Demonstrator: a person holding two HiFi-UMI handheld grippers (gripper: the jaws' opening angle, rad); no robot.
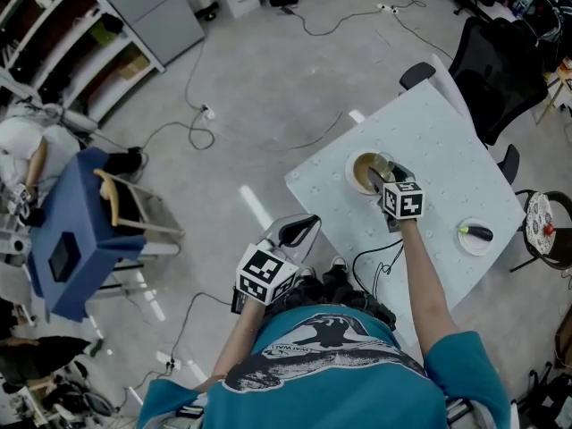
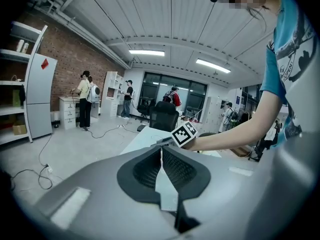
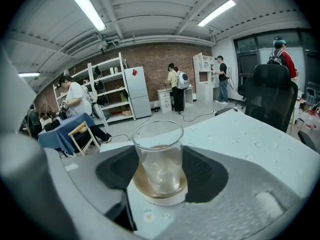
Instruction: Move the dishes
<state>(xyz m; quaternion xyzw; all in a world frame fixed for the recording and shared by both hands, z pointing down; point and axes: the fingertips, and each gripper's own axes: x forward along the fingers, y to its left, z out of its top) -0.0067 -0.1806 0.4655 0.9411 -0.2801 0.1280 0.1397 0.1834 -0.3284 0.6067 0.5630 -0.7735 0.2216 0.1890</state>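
Observation:
A clear glass [image 3: 159,156] stands upright on a white saucer with a brown centre [image 3: 161,193], on the pale blue table [image 3: 250,139]. My right gripper [image 3: 159,170] is shut on the glass, one dark pad against each side. In the head view the glass [image 1: 382,163] and saucer [image 1: 359,173] sit near the table's left corner, with the right gripper [image 1: 384,175] reaching over them. A second small white plate [image 1: 475,237] holding a dark item lies near the table's right edge. My left gripper [image 2: 161,150] is shut on nothing and hangs off the table's near corner [image 1: 304,228].
Black office chairs [image 1: 500,70] stand at the table's far side. A blue-covered table [image 1: 76,226] with a wooden chair [image 1: 125,206] is at the left, shelving [image 1: 85,43] behind it. Cables [image 1: 192,132] trail across the grey floor. People stand far back in the room [image 3: 175,86].

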